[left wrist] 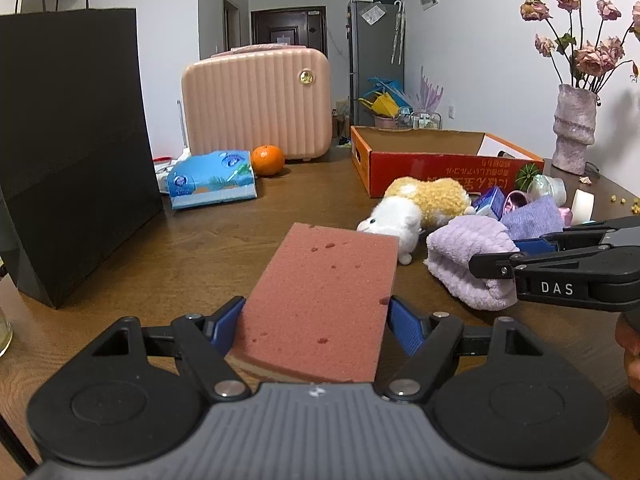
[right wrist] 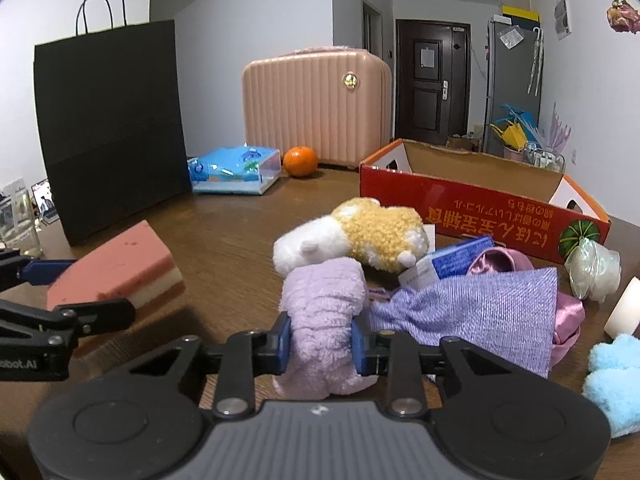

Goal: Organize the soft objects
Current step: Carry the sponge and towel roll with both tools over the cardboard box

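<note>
My left gripper (left wrist: 316,316) is shut on a pink sponge (left wrist: 324,300) and holds it above the brown table; the sponge also shows in the right wrist view (right wrist: 116,272). My right gripper (right wrist: 320,344) is shut on a rolled lilac fluffy towel (right wrist: 324,320), also seen in the left wrist view (left wrist: 468,264). Just behind the towel lies a white and yellow plush toy (right wrist: 360,236). To its right are a purple woven cloth (right wrist: 480,312), a pink satin piece (right wrist: 496,260) and a light blue fluffy item (right wrist: 616,376).
An open orange cardboard box (right wrist: 472,208) stands behind the pile at the right. A black paper bag (right wrist: 108,128) stands at the left. A tissue pack (right wrist: 236,168), an orange (right wrist: 300,161) and a pink case (right wrist: 316,108) stand at the back. A vase (left wrist: 574,128) stands far right.
</note>
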`<action>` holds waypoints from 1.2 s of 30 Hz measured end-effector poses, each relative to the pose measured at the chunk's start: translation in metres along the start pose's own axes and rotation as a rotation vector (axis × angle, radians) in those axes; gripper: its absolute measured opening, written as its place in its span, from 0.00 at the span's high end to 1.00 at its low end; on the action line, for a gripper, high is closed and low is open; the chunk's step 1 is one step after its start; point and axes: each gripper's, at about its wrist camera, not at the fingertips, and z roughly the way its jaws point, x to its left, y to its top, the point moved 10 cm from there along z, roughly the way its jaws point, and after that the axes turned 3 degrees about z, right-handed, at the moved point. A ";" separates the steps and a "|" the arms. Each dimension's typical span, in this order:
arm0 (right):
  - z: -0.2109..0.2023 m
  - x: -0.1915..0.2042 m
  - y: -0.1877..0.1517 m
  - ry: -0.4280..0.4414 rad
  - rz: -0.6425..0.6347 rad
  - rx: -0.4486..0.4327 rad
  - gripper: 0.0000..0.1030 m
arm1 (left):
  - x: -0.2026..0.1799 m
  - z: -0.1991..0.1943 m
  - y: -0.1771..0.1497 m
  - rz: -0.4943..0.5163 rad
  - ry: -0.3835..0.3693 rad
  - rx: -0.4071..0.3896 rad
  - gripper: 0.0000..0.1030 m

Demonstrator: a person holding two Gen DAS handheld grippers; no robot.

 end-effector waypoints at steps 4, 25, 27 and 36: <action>-0.009 0.001 0.007 0.014 0.004 -0.024 0.73 | -0.003 -0.002 0.009 0.003 0.002 -0.015 0.25; -0.038 -0.023 0.052 0.026 0.023 -0.155 0.74 | -0.031 0.005 0.057 0.034 -0.017 -0.076 0.25; -0.038 -0.027 0.056 0.021 0.026 -0.162 0.74 | -0.034 0.008 0.062 0.035 -0.020 -0.079 0.25; -0.037 -0.051 0.071 -0.002 0.037 -0.192 0.74 | -0.045 0.024 0.084 0.038 -0.035 -0.093 0.25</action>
